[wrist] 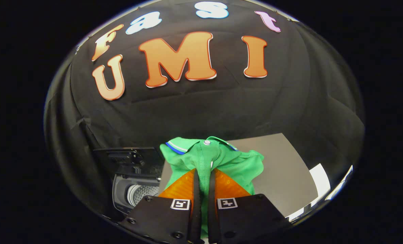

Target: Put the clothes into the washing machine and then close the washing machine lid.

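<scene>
A green polo shirt (pixel 218 159) with a blue-striped collar and a white button hangs bunched between my fingers, lifted above the grey table (pixel 283 173). My gripper (pixel 204 174) is shut on the shirt, with a fold of green cloth pinched between the two fingers. Down to the left of the fingers stands a small washing machine (pixel 133 189), its lid (pixel 130 159) raised upright at the back and its pale perforated drum (pixel 138 194) showing through the open top.
The grey table surface stretches ahead and to the right of the fingers. A white sheet (pixel 320 183) lies at the table's right end. Black booth cloth closes off the back and sides.
</scene>
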Demonstrator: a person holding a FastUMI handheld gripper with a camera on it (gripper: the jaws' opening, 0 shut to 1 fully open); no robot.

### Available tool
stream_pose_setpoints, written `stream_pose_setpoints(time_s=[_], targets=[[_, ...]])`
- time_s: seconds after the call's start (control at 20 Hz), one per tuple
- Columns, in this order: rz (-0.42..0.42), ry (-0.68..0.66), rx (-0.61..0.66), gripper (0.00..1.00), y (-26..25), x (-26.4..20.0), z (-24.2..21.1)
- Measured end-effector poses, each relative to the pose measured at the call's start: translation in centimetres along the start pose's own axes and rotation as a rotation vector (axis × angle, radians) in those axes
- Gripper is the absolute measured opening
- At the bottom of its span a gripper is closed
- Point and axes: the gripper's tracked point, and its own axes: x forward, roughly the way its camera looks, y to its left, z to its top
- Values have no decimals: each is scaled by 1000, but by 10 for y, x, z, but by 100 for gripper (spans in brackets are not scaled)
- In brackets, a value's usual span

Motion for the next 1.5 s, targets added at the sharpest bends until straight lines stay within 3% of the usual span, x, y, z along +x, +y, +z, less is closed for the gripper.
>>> stream_pose_setpoints(time_s=[0.45, 0.75, 1.1, 1.5], targets=[[150, -159, -5, 16, 131, -81, 32], [296, -143, -26, 16, 233, -92, 9], [376, 0, -4, 16, 311, -30, -61], [344, 236, 13, 16, 346, 81, -173]])
